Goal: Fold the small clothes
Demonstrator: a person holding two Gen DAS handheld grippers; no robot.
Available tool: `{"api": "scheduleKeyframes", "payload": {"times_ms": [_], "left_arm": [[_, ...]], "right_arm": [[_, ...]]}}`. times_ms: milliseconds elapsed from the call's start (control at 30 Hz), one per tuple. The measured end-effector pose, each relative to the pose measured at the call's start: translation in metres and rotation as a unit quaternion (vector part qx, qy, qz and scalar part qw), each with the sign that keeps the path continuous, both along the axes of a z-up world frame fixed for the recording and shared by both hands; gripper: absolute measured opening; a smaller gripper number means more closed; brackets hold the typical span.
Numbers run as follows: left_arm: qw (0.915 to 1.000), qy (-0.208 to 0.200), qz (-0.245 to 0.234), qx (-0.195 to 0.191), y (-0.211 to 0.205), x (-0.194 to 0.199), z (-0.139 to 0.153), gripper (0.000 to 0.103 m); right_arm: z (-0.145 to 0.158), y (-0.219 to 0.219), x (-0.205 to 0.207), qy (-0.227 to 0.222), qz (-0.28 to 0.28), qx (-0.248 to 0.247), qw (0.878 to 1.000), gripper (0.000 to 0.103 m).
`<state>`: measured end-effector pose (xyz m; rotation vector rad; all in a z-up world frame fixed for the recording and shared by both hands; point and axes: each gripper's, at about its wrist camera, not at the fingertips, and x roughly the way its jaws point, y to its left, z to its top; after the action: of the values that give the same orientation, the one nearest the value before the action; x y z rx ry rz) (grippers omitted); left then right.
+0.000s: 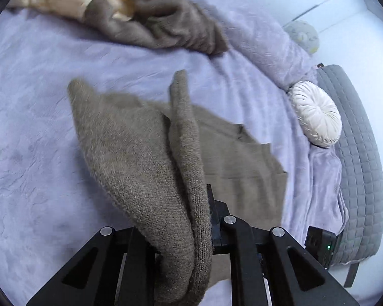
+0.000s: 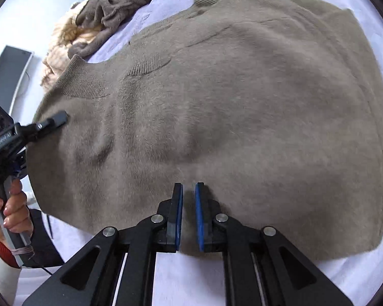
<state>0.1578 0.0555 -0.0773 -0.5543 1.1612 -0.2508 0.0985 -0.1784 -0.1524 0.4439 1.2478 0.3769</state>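
A taupe knit sweater (image 2: 229,107) lies spread on the lilac bed cover (image 2: 145,12), collar toward the left. My left gripper (image 1: 204,204) is shut on the sweater (image 1: 150,168), holding a lifted fold that drapes over its fingers; the left finger is hidden by the knit. The left gripper also shows in the right wrist view (image 2: 56,119) at the sweater's shoulder near the collar. My right gripper (image 2: 189,191) hovers over the sweater's near edge with its blue-padded fingers a narrow gap apart and nothing between them.
A pile of brown and cream clothes (image 1: 130,7) lies at the far side of the bed, also in the right wrist view (image 2: 94,25). A round white cushion (image 1: 316,114) and a grey quilted headboard (image 1: 357,153) are at the right. A dark panel (image 2: 7,74) stands at the left.
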Motion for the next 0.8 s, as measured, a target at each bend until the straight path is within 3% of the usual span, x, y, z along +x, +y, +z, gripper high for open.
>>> {"api": "scheduleKeyframes", "payload": {"times_ms": [133, 267, 467, 567, 600, 633, 700, 800], "left_arm": [[0.9985, -0.026, -0.032, 0.036, -0.063, 0.003, 0.032, 0.017], [0.9921, -0.043, -0.084, 0.083, -0.145, 0.004, 0.043, 0.017], [0.976, -0.006, -0.165, 0.142, -0.256, 0.009, -0.016, 0.017], [0.967, 0.0, -0.174, 0.186, -0.274, 0.002, -0.037, 0.02], [0.9662, -0.001, -0.176, 0.189, -0.275, -0.001, -0.037, 0.033], [0.968, -0.005, -0.18, 0.175, -0.274, -0.005, -0.033, 0.056], [0.9709, -0.026, -0.183, 0.153, -0.271, -0.013, -0.019, 0.076], [0.9654, -0.068, -0.21, 0.14, -0.268, -0.028, 0.008, 0.076]], "right_arm": [[0.018, -0.045, -0.018, -0.017, -0.028, 0.045, 0.998, 0.011], [0.029, -0.092, -0.017, -0.031, -0.055, 0.089, 0.994, 0.011], [0.008, -0.15, -0.015, -0.019, -0.111, 0.163, 0.98, 0.012], [-0.018, -0.166, -0.008, 0.011, -0.141, 0.214, 0.967, 0.019], [-0.026, -0.17, -0.006, 0.02, -0.149, 0.227, 0.962, 0.022], [-0.033, -0.173, -0.005, 0.028, -0.155, 0.239, 0.958, 0.026], [-0.044, -0.174, -0.002, 0.035, -0.164, 0.273, 0.947, 0.032], [-0.048, -0.179, -0.001, 0.026, -0.171, 0.319, 0.932, 0.055]]}}
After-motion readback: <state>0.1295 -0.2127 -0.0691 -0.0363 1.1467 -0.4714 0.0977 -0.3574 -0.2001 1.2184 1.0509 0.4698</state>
